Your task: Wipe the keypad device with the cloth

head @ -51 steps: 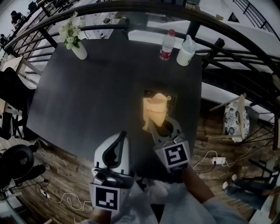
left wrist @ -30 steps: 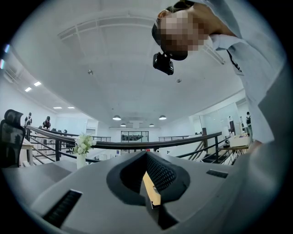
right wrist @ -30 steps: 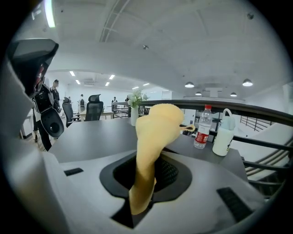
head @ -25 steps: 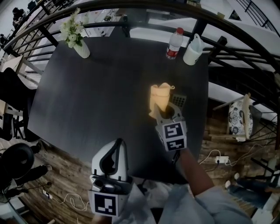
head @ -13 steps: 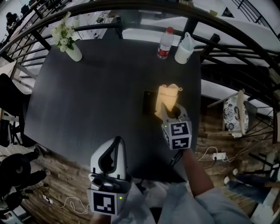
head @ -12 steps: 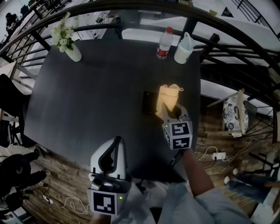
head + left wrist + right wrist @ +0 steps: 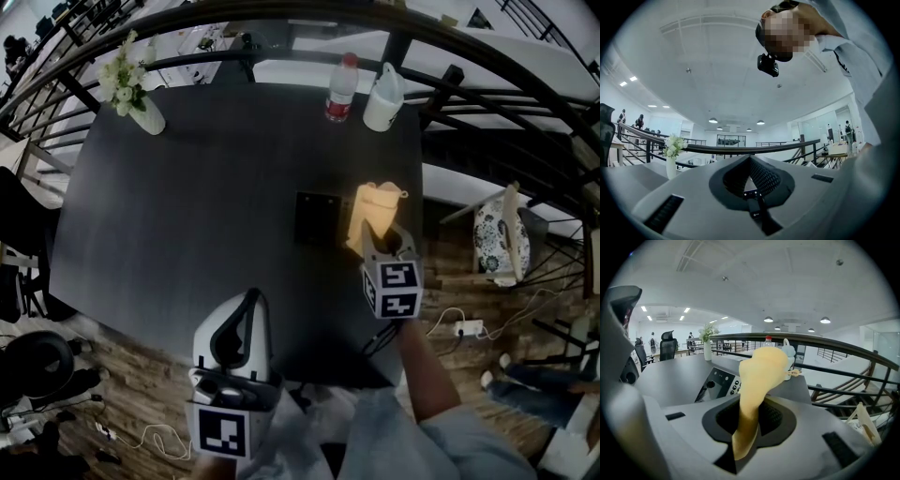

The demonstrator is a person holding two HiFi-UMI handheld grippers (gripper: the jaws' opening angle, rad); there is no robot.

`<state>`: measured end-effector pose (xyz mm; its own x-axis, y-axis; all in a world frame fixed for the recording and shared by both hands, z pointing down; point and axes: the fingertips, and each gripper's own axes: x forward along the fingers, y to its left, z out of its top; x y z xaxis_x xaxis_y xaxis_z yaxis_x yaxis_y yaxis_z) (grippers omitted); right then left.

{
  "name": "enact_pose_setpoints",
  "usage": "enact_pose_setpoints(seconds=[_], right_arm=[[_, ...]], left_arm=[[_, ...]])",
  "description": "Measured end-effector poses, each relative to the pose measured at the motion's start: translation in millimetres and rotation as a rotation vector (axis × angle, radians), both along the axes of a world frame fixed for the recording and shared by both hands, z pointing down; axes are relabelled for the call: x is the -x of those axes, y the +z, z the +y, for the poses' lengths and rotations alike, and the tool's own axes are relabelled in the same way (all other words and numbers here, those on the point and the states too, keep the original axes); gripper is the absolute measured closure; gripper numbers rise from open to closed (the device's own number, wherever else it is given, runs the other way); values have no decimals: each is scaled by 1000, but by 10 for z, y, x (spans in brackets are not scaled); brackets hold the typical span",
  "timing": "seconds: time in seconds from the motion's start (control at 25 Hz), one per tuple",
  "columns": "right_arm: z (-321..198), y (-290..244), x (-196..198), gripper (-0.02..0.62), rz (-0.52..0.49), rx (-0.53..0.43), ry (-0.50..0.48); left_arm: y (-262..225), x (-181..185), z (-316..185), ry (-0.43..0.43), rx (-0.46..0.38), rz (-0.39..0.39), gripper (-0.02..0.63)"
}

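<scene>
Open office floor, dark table by a railing.
A black square table (image 7: pixel 187 206) stands on a wood-plank floor (image 7: pixel 112 394), with a curved dark railing (image 7: pixel 281 14) running behind it. A power strip (image 7: pixel 466 328) and cables lie on the floor at the right. The ceiling (image 7: pixel 717 70) is white with round lights (image 7: pixel 712 120); a black office chair (image 7: pixel 668 345) stands farther off.

An open-plan office: black railings (image 7: pixel 825 344), ceiling downlights (image 7: pixel 769 319), a swivel chair (image 7: pixel 668 345) beyond a dark table (image 7: pixel 187 206).

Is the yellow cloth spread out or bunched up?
Bunched up: the yellow cloth stands crumpled, pinched in the right gripper's shut jaws, right of the dark keypad device.
</scene>
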<state>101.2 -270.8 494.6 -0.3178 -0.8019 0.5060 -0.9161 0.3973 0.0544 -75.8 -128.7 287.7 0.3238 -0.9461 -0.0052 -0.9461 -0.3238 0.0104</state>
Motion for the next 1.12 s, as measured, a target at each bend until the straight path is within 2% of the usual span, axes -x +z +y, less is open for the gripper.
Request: enact_pose_setpoints(seconds=[0.2, 0.44, 0.8, 1.12], right_arm=[[14, -16, -120, 525, 11, 3, 21], [-2, -306, -62, 525, -18, -51, 2], [-207, -733, 520, 525, -72, -132, -114], [-577, -889, 1029, 525, -105, -207, -168]], left_arm=[[6, -23, -15, 8, -1, 2, 594], [13, 9, -24, 10, -5, 6, 594], [27, 90, -36, 5, -2, 7, 594], [51, 219, -28, -18, 5, 8, 594]])
